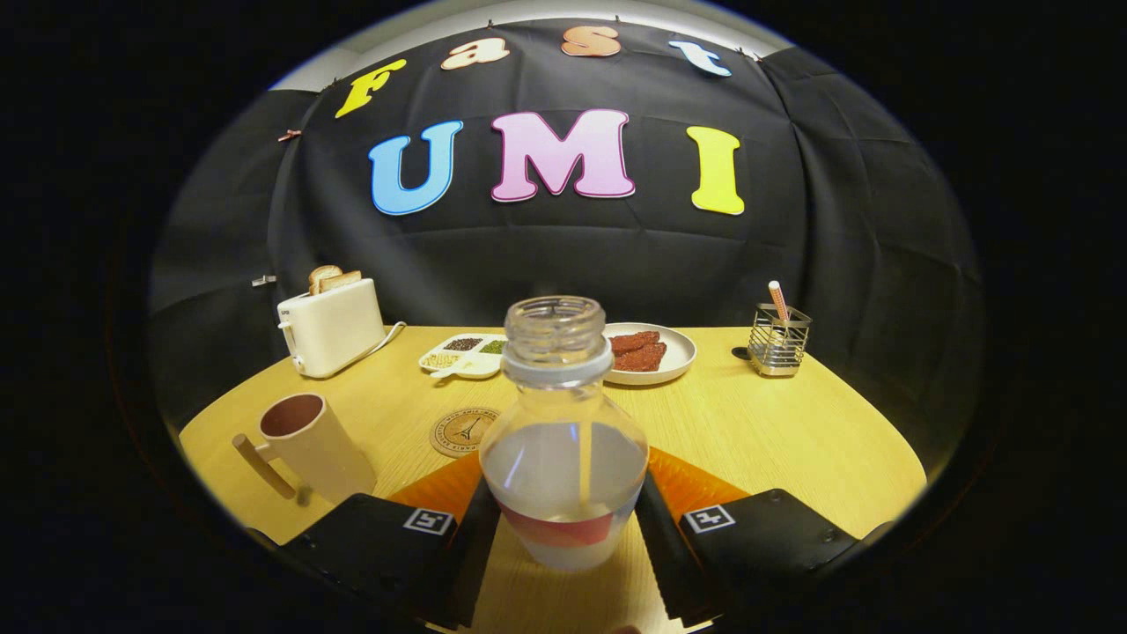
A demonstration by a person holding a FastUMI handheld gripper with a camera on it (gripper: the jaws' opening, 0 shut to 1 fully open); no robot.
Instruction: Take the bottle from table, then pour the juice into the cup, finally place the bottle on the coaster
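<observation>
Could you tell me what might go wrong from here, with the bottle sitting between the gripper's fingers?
The bottle has no cap, so any jolt or early tilt could spill juice on the table. It is round and smooth; the gripper flanks its lower body, and I cannot tell whether both fingers press, so it may slip. The cup stands close beside the gripper; swinging over could knock it.

1 view: tool-mounted fisheye, low over table, facing forward along fingers toward booth wall, bottle close ahead.
</observation>
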